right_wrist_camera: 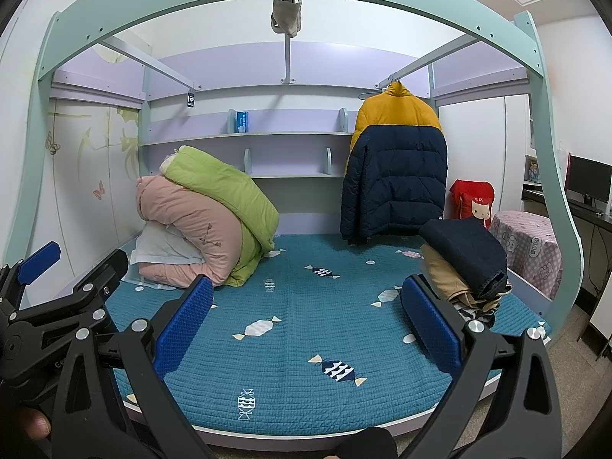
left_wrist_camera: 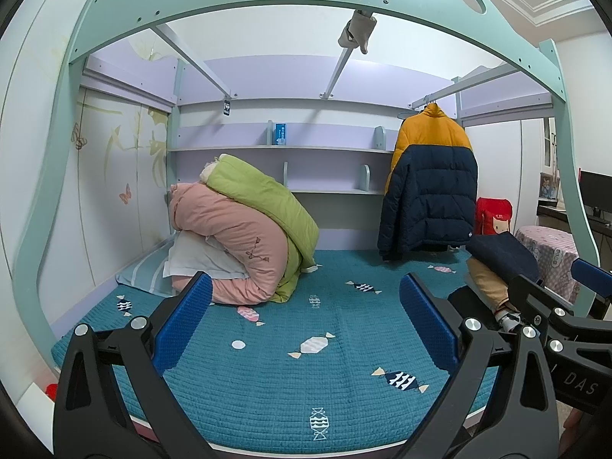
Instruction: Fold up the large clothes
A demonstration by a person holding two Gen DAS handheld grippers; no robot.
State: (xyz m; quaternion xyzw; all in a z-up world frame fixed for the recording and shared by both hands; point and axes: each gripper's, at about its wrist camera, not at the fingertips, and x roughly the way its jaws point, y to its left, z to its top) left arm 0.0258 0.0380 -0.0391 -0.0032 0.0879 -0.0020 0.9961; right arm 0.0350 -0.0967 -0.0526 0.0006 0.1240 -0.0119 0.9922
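Grippers, left [left_wrist_camera: 306,313] and right [right_wrist_camera: 308,313], both spread wide, empty; "DAS" on right gripper body.

place: home bedroom | evidence: loft bed frame [left_wrist_camera: 267,4], quilted mattress [left_wrist_camera: 306,382], rolled duvets [left_wrist_camera: 244,229], hanging jacket [left_wrist_camera: 432,183]

One puffer jacket [right_wrist_camera: 396,160] hangs over one bed [right_wrist_camera: 306,344]. Two rolled quilts [right_wrist_camera: 214,206], one white pillow [right_wrist_camera: 160,248], one red cushion [right_wrist_camera: 472,201]. Two claws, left claw [left_wrist_camera: 306,321] and right claw [right_wrist_camera: 308,317].

Quilts [right_wrist_camera: 206,218] left on bed [right_wrist_camera: 298,363], jacket [right_wrist_camera: 396,168] hanging behind – perhaps touching it
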